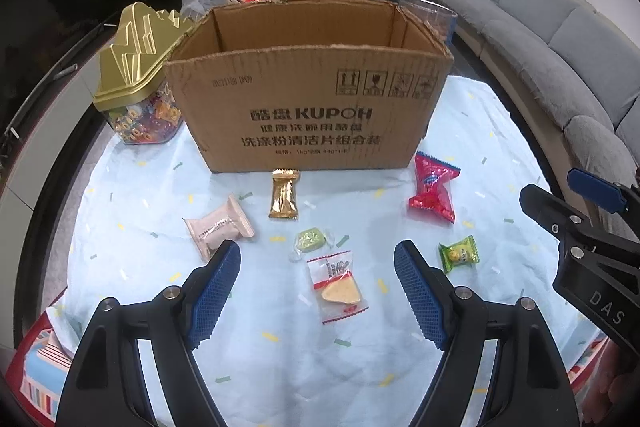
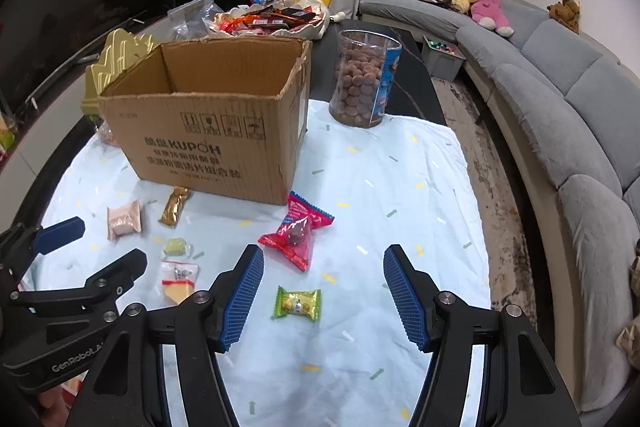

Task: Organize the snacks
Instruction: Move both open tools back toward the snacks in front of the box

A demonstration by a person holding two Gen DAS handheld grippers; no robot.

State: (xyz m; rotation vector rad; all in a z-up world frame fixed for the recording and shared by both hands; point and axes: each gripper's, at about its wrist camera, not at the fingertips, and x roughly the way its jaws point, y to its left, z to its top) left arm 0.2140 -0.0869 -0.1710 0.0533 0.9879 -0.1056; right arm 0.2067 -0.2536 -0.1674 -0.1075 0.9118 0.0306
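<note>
An open cardboard box [image 1: 308,107] stands on the pale cloth; it also shows in the right wrist view [image 2: 208,123]. Loose snacks lie in front of it: a pink packet [image 1: 218,227], a gold packet [image 1: 285,194], a small green candy [image 1: 309,241], a clear packet with a yellow wedge [image 1: 338,281], a red packet [image 1: 434,193] and a green-yellow packet [image 1: 460,253]. My left gripper [image 1: 318,263] is open and empty, hovering over the clear packet. My right gripper [image 2: 324,267] is open and empty above the green-yellow packet [image 2: 297,303], with the red packet [image 2: 296,235] just ahead.
A gold-lidded candy jar [image 1: 136,83] stands left of the box. A clear jar of brown balls [image 2: 366,79] stands right of it. A tiered dish of snacks [image 2: 268,15] sits behind. A grey sofa [image 2: 560,99] curves along the right.
</note>
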